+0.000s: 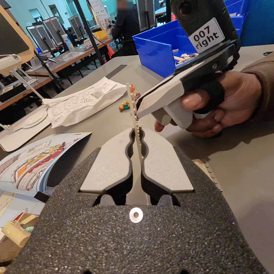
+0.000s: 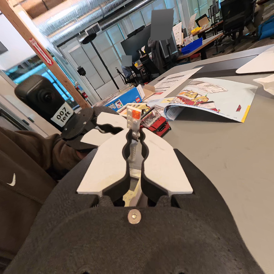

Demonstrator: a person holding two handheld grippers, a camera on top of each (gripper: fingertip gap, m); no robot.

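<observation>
I am working over a grey desk [image 1: 103, 124] in an open workshop with rows of other desks, monitors on stands and a person seated farther back. On the desk lie a crumpled white paper bag [image 1: 83, 103], an open instruction booklet [image 2: 207, 97], a blue bin [image 1: 155, 49] with pale pieces in it, a small toy figure [image 1: 124, 106], a red brick-built vehicle [image 2: 157, 126] and a blue box [image 2: 123, 99].

My left gripper [image 1: 137, 130] points forward just above the desk. Its jaws are closed on the thin edge of a long white studded plate [image 1: 134, 112], which stands nearly upright out of them, and both pads press its faces. A small orange piece [image 1: 132, 88] sits at the plate's top end.

My right gripper [image 2: 134, 130] comes in from the side, the hand [image 1: 231, 103] wrapped around its handle with a finger through the black strap. Its jaws stand narrowly apart around the plate's middle, studs facing me. I cannot tell whether those pads actually press it.
</observation>
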